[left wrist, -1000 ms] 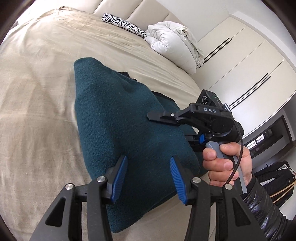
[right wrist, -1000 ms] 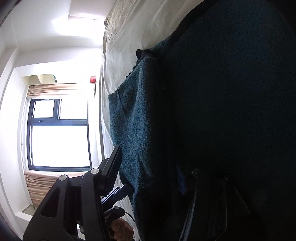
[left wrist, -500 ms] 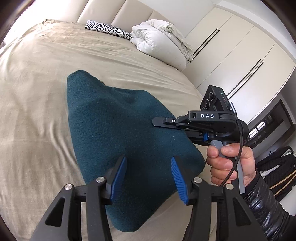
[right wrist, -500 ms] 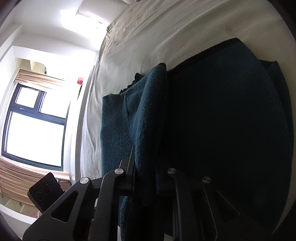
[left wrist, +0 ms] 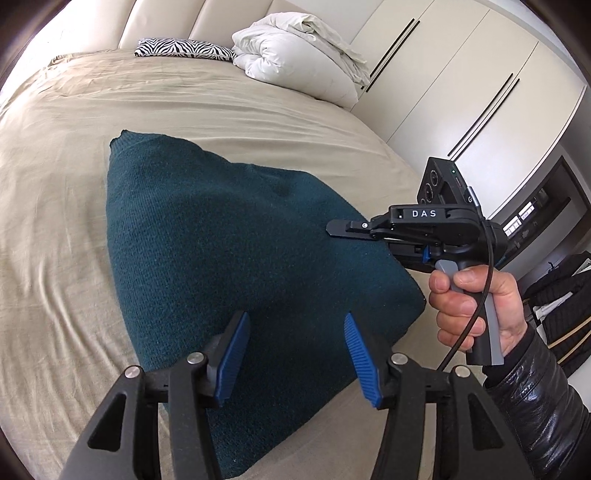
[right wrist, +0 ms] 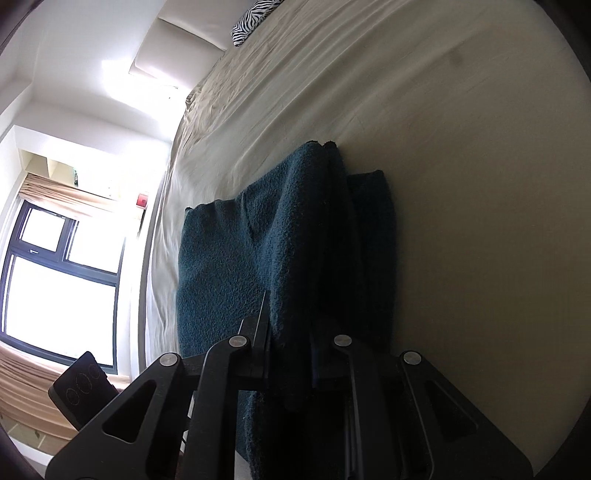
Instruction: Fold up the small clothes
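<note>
**Item: teal knit garment (left wrist: 229,258), partly folded.** It lies on the bed sheet (left wrist: 55,221) toward the bed's near edge, its right side doubled over into several layers, as the right wrist view shows.

**Left gripper (left wrist: 293,354).** Jaws spread wide and holding nothing, poised above the garment's near edge and not touching it.

**Right gripper (right wrist: 290,354).** Jaws drawn close together on a thick fold of the garment at its right edge; it is carried by the person's right hand (left wrist: 476,306).

**Risks (judged).**
- The pinched fold is bulky and the knit soft: an inner layer may slip free when drawn across, leaving the stack uneven.
- Only one side is held, so dragging could slide the whole garment over the smooth sheet instead of folding it; the free gripper would need to pin the near edge.
- The garment sits near the bed's edge; an overlong pull could tip it off.

**Surface.** Beige sheet, lightly creased, giving underfoot of the load.

**Room, left to right.** Curtained window (right wrist: 55,288); padded cream headboard (left wrist: 177,22); zebra-print pillow (left wrist: 184,48); bundled white duvet (left wrist: 299,55) at the far right corner of the bed; cream wardrobe doors (left wrist: 461,85).
</note>
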A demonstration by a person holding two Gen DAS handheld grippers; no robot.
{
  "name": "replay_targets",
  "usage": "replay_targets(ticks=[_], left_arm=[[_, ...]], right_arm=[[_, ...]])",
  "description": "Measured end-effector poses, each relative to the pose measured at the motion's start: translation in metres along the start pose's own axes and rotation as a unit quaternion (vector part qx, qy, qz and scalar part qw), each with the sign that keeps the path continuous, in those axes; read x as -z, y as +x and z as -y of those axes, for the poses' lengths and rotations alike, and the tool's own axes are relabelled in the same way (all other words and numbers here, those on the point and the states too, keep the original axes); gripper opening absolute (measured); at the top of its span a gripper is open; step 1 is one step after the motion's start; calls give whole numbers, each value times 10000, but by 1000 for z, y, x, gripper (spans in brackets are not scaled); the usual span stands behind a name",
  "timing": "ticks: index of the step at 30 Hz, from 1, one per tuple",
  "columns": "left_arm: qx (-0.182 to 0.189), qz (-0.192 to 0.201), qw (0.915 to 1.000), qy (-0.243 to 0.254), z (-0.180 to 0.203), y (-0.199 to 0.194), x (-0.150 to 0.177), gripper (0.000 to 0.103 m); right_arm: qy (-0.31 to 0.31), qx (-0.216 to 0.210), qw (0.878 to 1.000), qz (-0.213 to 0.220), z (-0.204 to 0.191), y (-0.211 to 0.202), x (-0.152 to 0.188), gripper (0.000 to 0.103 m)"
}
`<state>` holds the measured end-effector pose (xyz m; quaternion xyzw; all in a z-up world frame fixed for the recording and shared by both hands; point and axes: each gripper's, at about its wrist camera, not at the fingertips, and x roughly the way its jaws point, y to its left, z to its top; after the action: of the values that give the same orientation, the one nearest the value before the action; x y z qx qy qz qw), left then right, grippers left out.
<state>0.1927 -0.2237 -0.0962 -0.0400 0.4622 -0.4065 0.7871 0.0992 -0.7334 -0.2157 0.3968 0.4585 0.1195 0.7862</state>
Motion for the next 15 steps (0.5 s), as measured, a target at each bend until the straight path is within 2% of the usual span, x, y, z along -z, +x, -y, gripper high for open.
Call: replay_targets(ticks=[6,10,13,15], left_arm=[[-37,-114,9999,18,-3,10,3,57],[-164,-243,9995,108,-1,19,6,57],[-191,-233,9995,136,-2,19,7,57],[-163,-230,9996,82,-5,20,7,57]], right_arm=[[211,-114,9996,134,18,-9,14,12],[399,-243,9989,80,35,-1,26,12],[451,-320,9984,71,26,5,33,14],[466,-253,9986,73,22,-5,39,20]])
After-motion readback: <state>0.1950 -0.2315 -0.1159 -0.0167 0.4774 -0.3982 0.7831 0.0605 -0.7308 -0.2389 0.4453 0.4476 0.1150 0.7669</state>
